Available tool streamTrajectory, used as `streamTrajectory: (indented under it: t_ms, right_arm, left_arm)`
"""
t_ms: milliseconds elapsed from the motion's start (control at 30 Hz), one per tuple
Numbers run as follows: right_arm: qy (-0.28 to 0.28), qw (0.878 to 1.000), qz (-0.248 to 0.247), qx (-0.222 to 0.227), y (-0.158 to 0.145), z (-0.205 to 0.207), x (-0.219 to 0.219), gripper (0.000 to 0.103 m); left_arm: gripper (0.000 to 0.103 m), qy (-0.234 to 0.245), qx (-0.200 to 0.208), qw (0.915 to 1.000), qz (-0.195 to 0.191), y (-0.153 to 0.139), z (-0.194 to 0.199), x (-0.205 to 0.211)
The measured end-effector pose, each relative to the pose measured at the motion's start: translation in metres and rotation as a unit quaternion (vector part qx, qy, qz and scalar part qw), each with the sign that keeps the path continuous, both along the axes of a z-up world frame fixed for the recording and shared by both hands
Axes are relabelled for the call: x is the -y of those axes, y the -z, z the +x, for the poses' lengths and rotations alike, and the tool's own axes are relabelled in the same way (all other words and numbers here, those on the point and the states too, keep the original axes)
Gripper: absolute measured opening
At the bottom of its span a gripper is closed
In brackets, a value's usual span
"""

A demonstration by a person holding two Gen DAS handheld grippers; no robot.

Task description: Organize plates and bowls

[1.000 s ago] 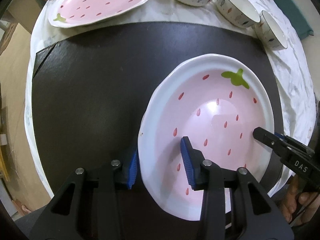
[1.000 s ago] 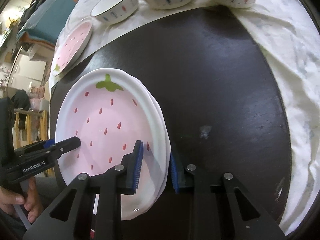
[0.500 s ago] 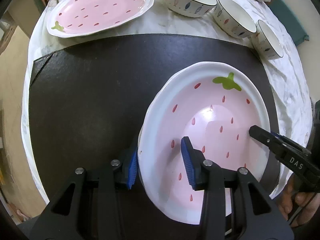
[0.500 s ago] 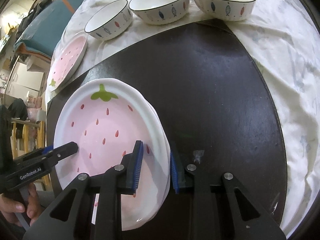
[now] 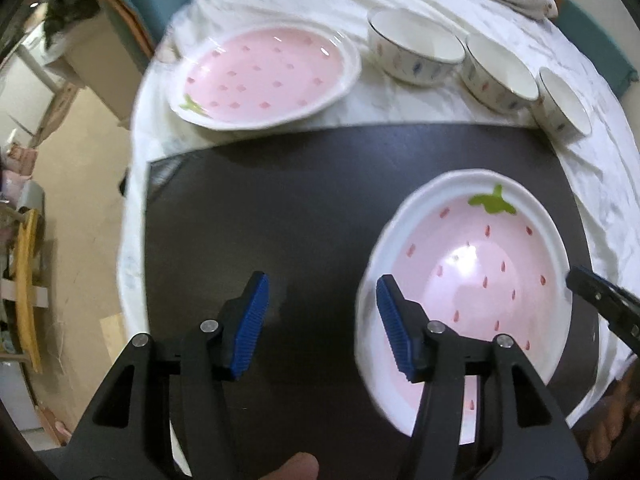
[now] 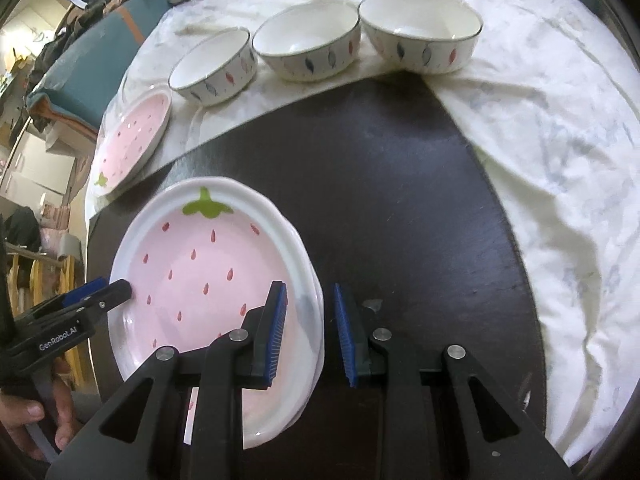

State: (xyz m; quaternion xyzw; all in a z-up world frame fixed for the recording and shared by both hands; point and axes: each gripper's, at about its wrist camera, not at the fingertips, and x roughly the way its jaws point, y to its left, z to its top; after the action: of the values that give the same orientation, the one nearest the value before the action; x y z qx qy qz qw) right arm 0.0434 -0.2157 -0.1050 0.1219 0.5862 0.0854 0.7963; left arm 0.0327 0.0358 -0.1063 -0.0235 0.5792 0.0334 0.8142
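A pink strawberry plate [image 5: 480,264] [image 6: 200,264] lies on the dark mat [image 5: 280,200], and a second rim shows just beneath it in the right wrist view. My left gripper [image 5: 324,324] is at its left edge with the jaws opening. The rim sits between the pads and neither pad presses on it. My right gripper [image 6: 310,334] straddles the opposite rim, one pad on the pink inside and one just outside, shut on it. A matching plate [image 5: 264,76] [image 6: 134,136] rests on the white cloth beyond the mat.
Three white bowls with leaf marks [image 6: 212,66] [image 6: 306,42] [image 6: 420,30] stand in a row on the cloth [image 6: 560,140] behind the mat. The table's edge drops off to the left of the far plate. A hand [image 6: 24,412] holds the left tool.
The left jaws have spread apart and let go of the plate's rim, and the left gripper has lifted and tipped up. The right gripper keeps its hold in the same place.
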Motion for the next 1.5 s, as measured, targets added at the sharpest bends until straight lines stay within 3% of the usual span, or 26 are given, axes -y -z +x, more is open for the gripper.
streamTrajectory:
  t_ms: [300,367,400,433,467,533,667,967,1200,1333,1500]
  right_arm:
    - [-0.003,0.999,0.028,0.046,-0.026,-0.009,0.002,0.03]
    - [-0.003,0.998,0.03,0.062,-0.033,-0.01,0.0,0.03]
    - [-0.004,0.997,0.032,0.066,-0.036,-0.01,-0.001,0.031]
    - [-0.007,0.997,0.035,0.072,-0.038,-0.011,-0.002,0.044]
    - [-0.008,0.996,0.035,0.077,-0.04,-0.011,-0.005,0.069]
    - [-0.01,0.995,0.03,0.1,-0.046,-0.013,-0.009,0.092]
    - [-0.031,0.994,0.026,0.104,-0.048,-0.015,-0.02,0.103]
    - [-0.029,0.992,-0.012,0.123,-0.069,-0.008,-0.033,0.103]
    - [-0.016,0.994,0.011,0.11,-0.073,0.009,-0.044,0.103]
    - [-0.005,0.994,0.022,0.106,-0.075,0.024,-0.051,0.103]
    - [0.003,0.997,0.023,0.069,-0.067,0.053,-0.061,0.103]
  left_arm:
    - [0.053,0.001,0.045,0.999,-0.003,-0.021,-0.013,-0.009]
    - [0.071,0.0,0.052,0.9986,-0.006,-0.027,-0.015,-0.009]
    - [0.086,0.0,0.057,0.9984,-0.006,-0.029,-0.015,-0.009]
    - [0.095,-0.002,0.066,0.9978,-0.003,-0.034,-0.017,-0.009]
    - [0.098,-0.002,0.071,0.9975,-0.003,-0.035,-0.016,-0.009]
    - [0.103,0.001,0.078,0.9969,-0.012,-0.041,-0.017,-0.009]
    - [0.103,-0.005,0.095,0.9952,-0.023,-0.05,-0.015,-0.013]
    - [0.103,0.002,0.079,0.9965,-0.027,-0.07,0.002,-0.024]
    - [0.103,-0.031,0.07,0.9965,-0.035,-0.085,0.032,-0.057]
    - [0.103,-0.041,0.048,0.9977,-0.023,-0.072,0.057,-0.08]
    - [0.103,-0.09,0.04,0.9936,-0.056,-0.053,0.079,-0.122]
